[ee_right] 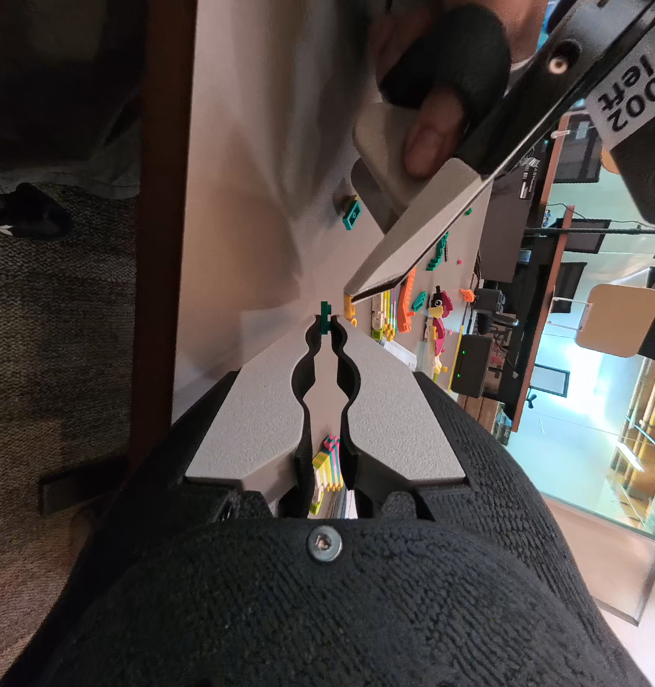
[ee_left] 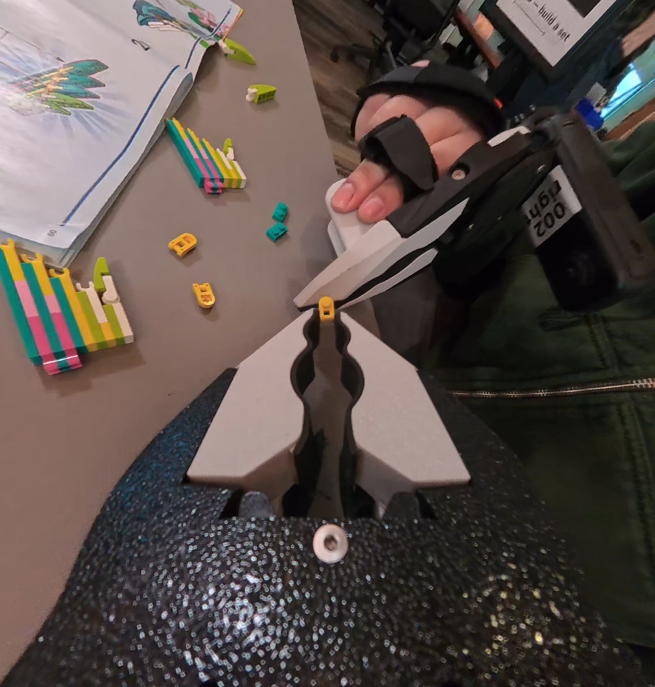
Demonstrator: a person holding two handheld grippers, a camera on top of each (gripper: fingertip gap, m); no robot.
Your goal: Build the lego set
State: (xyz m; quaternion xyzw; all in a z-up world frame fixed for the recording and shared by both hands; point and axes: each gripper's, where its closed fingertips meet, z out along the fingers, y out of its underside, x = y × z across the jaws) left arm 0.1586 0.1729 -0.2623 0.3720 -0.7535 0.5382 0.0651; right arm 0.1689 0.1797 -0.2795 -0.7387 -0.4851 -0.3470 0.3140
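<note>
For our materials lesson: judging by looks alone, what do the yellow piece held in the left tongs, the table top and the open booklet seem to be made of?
Yellow piece: probably hard moulded plastic, smooth with a slight gloss and crisp edges.
Table top: a matt grey surface, perhaps laminate; even colour, no grain, soft shadows.
Booklet: printed paper, thin stacked page edges, a faint sheen.

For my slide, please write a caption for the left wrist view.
Left claw pinching a small yellow piece, meeting the right claw.
</note>
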